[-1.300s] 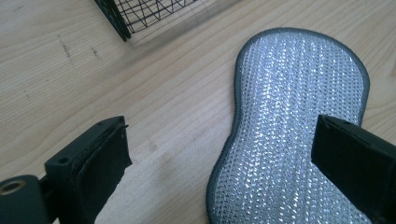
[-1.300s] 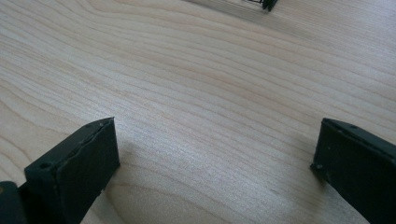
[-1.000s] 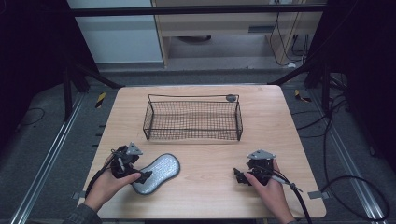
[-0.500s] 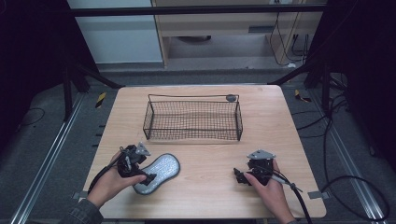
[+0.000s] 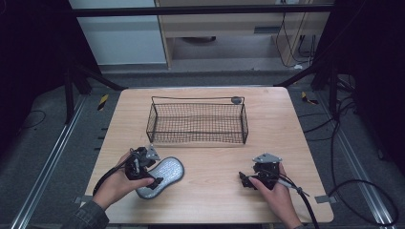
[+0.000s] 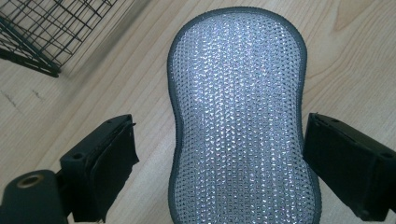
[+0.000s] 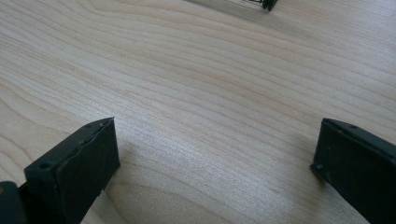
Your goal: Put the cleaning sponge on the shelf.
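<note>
Since the earlier frames the left gripper (image 5: 154, 181) has slid in over the near end of the silver scouring pad (image 5: 161, 176), and its jaws have just been closing with the pad between them. From the left gripper view the two black jaws flank the pad's (image 6: 240, 121) waist, one on each side — a strip of bare wood shows between the left jaw and the pad's grey edge, and the right jaw sits just beside the other edge, so the pads are not pressing on it. The pad lies flat on the wooden table (image 5: 210, 210), near its front-left part, a glittering mesh face with a grey border, pinched in at the middle. Behind it, toward the far side, stands the black wire basket (image 5: 197, 121), well apart from the pad; a corner of it (image 6: 32, 42) shows at the top left of the left gripper view.

The right gripper (image 5: 244, 179) rests in the person's right hand (image 5: 277, 198) at the front-right of the table — its jaws stand wide apart over bare wood (image 7: 210, 102), nothing between them.
</note>
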A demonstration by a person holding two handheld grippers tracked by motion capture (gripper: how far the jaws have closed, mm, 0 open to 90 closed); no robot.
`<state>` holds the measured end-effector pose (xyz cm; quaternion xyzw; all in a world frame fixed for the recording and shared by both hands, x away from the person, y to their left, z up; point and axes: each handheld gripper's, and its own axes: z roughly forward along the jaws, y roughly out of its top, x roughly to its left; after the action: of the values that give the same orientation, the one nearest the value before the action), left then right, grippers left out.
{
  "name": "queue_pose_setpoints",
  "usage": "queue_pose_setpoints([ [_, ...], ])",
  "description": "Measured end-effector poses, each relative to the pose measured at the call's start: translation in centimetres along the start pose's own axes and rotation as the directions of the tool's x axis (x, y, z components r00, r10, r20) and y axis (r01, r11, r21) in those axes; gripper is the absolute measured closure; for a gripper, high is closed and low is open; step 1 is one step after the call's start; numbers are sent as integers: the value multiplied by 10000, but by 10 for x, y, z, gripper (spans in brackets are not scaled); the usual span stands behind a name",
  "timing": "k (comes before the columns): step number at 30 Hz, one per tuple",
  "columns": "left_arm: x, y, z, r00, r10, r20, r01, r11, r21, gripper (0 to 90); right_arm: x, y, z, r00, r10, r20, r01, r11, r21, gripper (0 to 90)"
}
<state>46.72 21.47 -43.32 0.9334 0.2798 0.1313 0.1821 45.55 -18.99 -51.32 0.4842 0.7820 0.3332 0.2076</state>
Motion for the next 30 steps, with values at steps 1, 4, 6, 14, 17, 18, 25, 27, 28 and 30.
queue_pose_setpoints([
  [1,-1,1,0,10000,32,-5,-32,10000,-14,94,0,0,0,10000,1,1,-1,10000,-2,4],
  [4,-2,4,-1,9998,167,-77,-165,9997,155,106,0,0,0,10000,12,-2,-12,10000,1,4],
  [6,-2,6,-1,9999,147,6,-148,9994,314,111,0,0,0,10000,-1,0,1,10000,2,4],
  [14,-1,9,3,9999,-76,138,63,9961,880,74,0,0,0,10000,8,-1,-8,10000,3,4],
  [17,-2,10,3,9999,-45,167,28,9947,1031,70,0,0,0,10000,30,-17,-30,10000,8,4],
  [18,-2,10,3,9998,-39,213,16,9940,1092,78,0,0,0,10000,-4,1,4,10000,3,4],
  [25,-2,11,5,9991,-219,369,172,9924,1221,47,0,0,0,10000,-3,0,3,10000,0,4],
  [27,-3,12,6,9992,-177,363,131,9922,1236,46,0,0,0,10000,0,0,0,10000,1,4],
  [28,-4,13,6,9991,-145,405,95,9924,1228,46,0,0,0,10000,0,0,0,10000,1,4],
  [30,-6,15,8,9987,-66,501,3,9921,1251,46,0,0,0,10000,-2,0,2,10000,-1,4],
])
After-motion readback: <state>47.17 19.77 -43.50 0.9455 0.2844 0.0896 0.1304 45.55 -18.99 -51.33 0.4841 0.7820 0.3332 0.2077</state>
